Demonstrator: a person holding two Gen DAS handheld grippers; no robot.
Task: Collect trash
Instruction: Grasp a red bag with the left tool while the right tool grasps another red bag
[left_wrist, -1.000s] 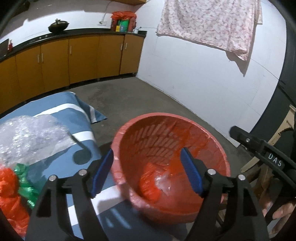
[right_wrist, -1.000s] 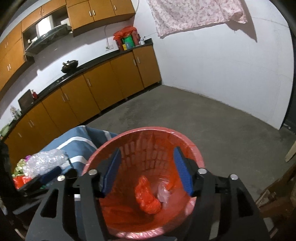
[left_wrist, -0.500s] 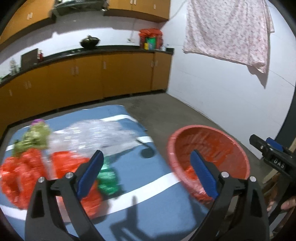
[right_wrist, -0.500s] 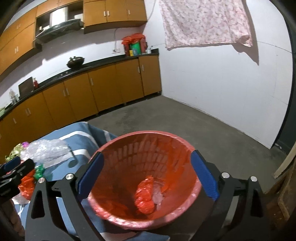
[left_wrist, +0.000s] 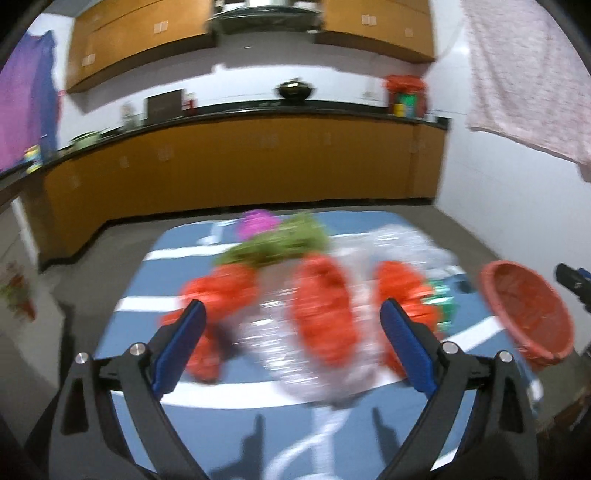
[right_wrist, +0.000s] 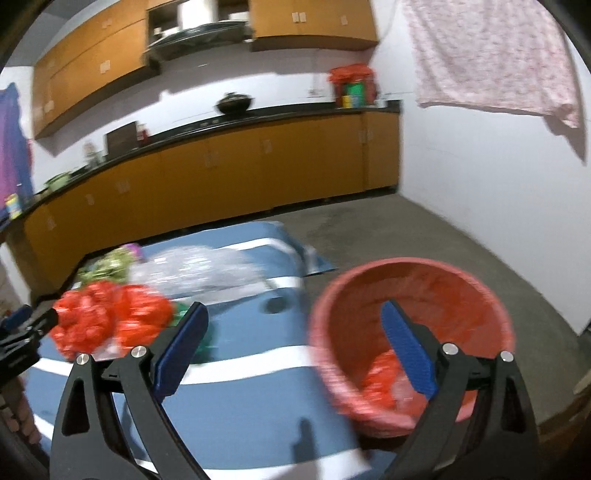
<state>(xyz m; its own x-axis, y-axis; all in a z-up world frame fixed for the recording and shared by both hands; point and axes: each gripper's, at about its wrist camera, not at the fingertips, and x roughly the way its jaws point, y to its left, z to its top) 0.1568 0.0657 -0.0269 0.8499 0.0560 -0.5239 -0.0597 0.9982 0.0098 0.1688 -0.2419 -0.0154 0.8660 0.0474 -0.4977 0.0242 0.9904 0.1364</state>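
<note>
1. The left gripper (left_wrist: 291, 350) is held with its jaws spread wide and nothing between the pads. It is aimed down at the heap of trash, a stance that suits reaching for a fresh piece. Its jaws have just been opening, and no thing is seen in them.

2. The trash is gathered on a blue cloth (left_wrist: 207, 395) with white stripes, spread on the floor. Red bags (left_wrist: 321, 314) lie nearest, clear wrap (left_wrist: 402, 247) is spread behind and to the right of them, and a green bundle (left_wrist: 280, 243) with a pink scrap (left_wrist: 258, 221) lies at the far side. The cloth is judged to be there to keep the loose pieces in one place.

3. The red basket (right_wrist: 410, 291) is set on the floor at the right edge of the cloth, close beside the heap, so that a carry from heap to basket is kept short. A red bag (right_wrist: 384, 376) and some clear plastic are already lying in its bottom, so part of the collecting is judged done.

4. The right gripper (right_wrist: 291, 350) is likewise held wide with nothing gripped, its right finger (right_wrist: 406, 354) seen in front of the basket's mouth. Its jaws have also just been opening.

5. Both views are blurred, so the finer shape of the bags cannot be told.

6. The next piece is judged likely to be one of the near red bags. Thin plastic of this kind is expected to crumple and slip, so a pinch on a bunched part would be wanted.
</note>
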